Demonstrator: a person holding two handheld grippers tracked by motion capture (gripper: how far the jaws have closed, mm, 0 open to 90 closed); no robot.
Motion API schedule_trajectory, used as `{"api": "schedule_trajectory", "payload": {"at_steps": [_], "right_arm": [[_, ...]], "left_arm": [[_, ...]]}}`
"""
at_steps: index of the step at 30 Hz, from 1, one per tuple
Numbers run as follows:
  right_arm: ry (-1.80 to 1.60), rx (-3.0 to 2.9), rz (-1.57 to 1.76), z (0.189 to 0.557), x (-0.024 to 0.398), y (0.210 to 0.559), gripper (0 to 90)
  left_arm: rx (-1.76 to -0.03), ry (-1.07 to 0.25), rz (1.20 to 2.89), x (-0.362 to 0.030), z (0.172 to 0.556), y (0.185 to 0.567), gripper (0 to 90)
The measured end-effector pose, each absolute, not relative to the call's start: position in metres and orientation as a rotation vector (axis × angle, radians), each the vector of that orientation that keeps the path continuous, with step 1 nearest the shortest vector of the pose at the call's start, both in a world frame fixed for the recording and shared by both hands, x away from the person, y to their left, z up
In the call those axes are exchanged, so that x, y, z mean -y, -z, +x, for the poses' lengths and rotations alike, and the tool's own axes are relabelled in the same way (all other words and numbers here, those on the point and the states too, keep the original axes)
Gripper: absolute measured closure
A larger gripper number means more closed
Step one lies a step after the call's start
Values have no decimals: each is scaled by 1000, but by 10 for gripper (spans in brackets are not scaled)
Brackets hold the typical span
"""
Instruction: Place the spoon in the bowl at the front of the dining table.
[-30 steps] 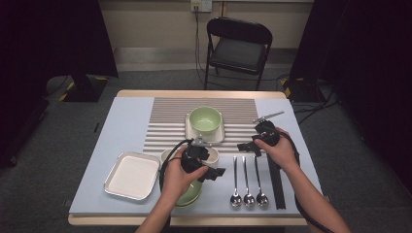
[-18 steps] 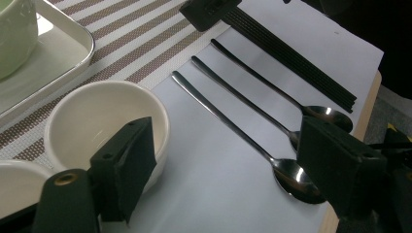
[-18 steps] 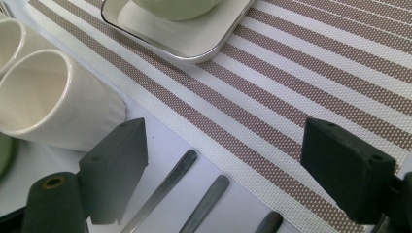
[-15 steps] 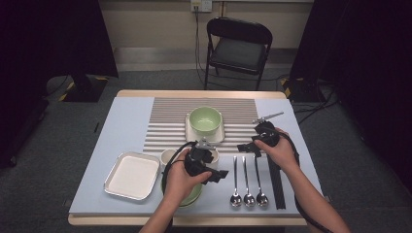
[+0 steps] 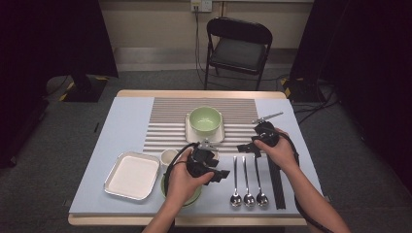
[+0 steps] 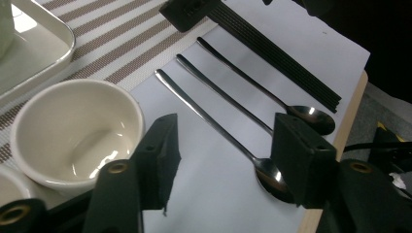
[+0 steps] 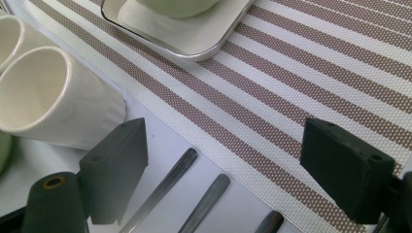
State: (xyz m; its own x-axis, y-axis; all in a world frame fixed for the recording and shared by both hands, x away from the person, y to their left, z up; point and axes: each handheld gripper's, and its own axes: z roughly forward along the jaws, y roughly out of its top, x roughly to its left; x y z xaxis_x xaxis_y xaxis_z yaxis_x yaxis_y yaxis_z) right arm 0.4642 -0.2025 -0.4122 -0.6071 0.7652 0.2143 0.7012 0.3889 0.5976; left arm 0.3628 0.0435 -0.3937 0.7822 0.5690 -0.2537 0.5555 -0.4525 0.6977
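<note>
Gleaming under the lamps, three steel spoons [image 5: 248, 180] lay side by side near the table's front edge, right of a cream cup [image 6: 77, 133]. The left gripper [image 6: 223, 150] had just been narrowing its jaws, empty, above the leftmost spoon; the right gripper [image 7: 243, 170] gaped wide over the handles, black chopsticks [image 5: 274, 180] farther right.

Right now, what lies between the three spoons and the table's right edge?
A bundle of thin black sticks, lying alongside the spoons on the pale blue cover. The high view shows it, and so does the left gripper view.
</note>
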Motion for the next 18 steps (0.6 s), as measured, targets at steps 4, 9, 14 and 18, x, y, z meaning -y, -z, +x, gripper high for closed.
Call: {"api": "schedule_trajectory", "payload": {"at_steps": [4, 9, 14, 18], "right_arm": [[-1018, -2537, 1342, 464, 203, 412, 167], [-1014, -2540, 1340, 464, 203, 412, 167], [-1012, -2544, 1337, 465, 203, 414, 168], [-1013, -2543, 1338, 465, 202, 414, 168]], "left_arm": [[-822, -27, 2161, -41, 361, 393, 480], [-826, 4, 2178, -37, 359, 394, 535], [-832, 29, 2184, -33, 358, 395, 590], [-832, 38, 2190, -29, 356, 397, 626]]}}
